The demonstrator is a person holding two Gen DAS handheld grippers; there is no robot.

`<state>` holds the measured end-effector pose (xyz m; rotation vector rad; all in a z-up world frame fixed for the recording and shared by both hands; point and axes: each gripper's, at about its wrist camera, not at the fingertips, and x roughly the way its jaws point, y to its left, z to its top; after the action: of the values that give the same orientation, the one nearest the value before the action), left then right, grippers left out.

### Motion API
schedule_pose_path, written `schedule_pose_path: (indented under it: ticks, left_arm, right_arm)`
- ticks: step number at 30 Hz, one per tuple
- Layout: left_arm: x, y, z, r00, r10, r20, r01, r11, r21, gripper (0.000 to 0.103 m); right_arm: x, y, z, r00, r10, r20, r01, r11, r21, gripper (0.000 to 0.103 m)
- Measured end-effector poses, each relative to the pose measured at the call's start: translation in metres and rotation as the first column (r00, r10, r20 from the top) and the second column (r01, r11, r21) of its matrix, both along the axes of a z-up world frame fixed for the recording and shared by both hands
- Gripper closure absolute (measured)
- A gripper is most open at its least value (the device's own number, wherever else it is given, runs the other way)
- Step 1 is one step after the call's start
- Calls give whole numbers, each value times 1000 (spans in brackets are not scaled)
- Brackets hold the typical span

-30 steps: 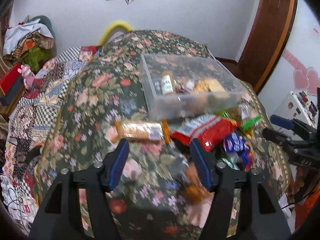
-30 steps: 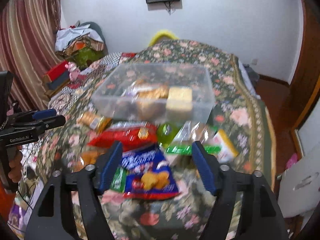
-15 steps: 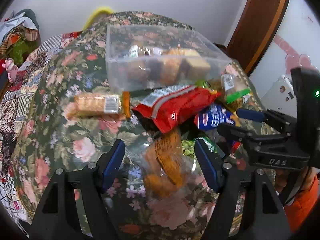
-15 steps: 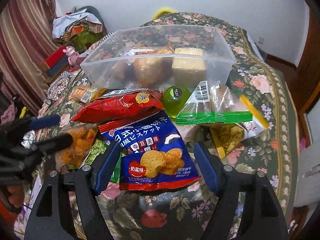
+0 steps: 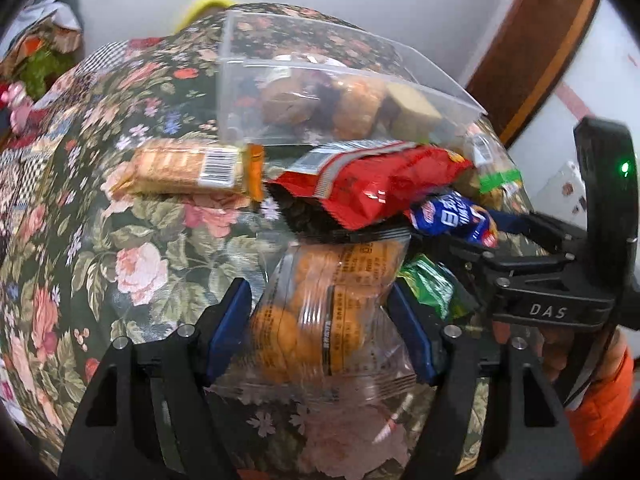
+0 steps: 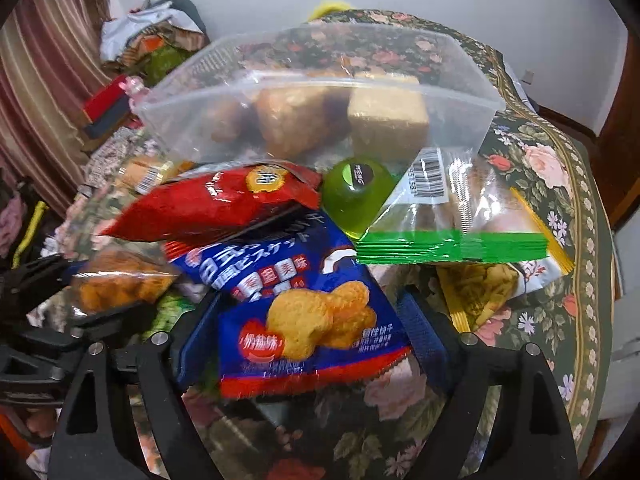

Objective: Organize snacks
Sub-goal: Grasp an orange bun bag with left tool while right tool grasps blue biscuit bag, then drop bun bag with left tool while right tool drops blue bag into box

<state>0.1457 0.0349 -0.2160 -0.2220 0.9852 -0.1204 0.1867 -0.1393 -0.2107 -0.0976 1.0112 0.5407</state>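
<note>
Left gripper (image 5: 320,320), jaws spread, straddles a clear bag of orange puffs (image 5: 332,312); right gripper (image 6: 308,328), also spread, straddles a blue biscuit packet (image 6: 304,320) (light, crinkly, crushable: grip gently mid-body). Beyond, the clear bin (image 6: 320,92) on the floral bench.

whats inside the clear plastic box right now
Through the clear plastic box wall: a pale square block and brownish baked snacks. Anything behind or beneath them is hidden.
</note>
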Motion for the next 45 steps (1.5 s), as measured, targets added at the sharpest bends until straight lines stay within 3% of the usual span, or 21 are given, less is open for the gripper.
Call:
schedule_pose_path:
  ticks: [4,10,17,29,45]
  left_arm:
    - [-3,3,0,1000,15,15,-15,1000,10,39]
    - [-8,6,7,999,26,32,-27,999,40,43]
    - [-21,17,29,995,51,82,-55,997,54,43]
    - [-37,24,90,972,75,224,-89,994,56,43]
    - [10,14,136,943,61,327,-89,994,71,43]
  right_arm:
    - [0,-6,1,1000,-10,-7,10,999,45,29]
    - [-12,-9,12,999,-7,35,5,999,43,45]
    - [-23,-19,27,998,-35,59,31,997,75,46]
    - [-45,-33,73,982,-71,173,52,992,113,46]
    - [-13,-37,121,948,-140,284,91,980,180,45]
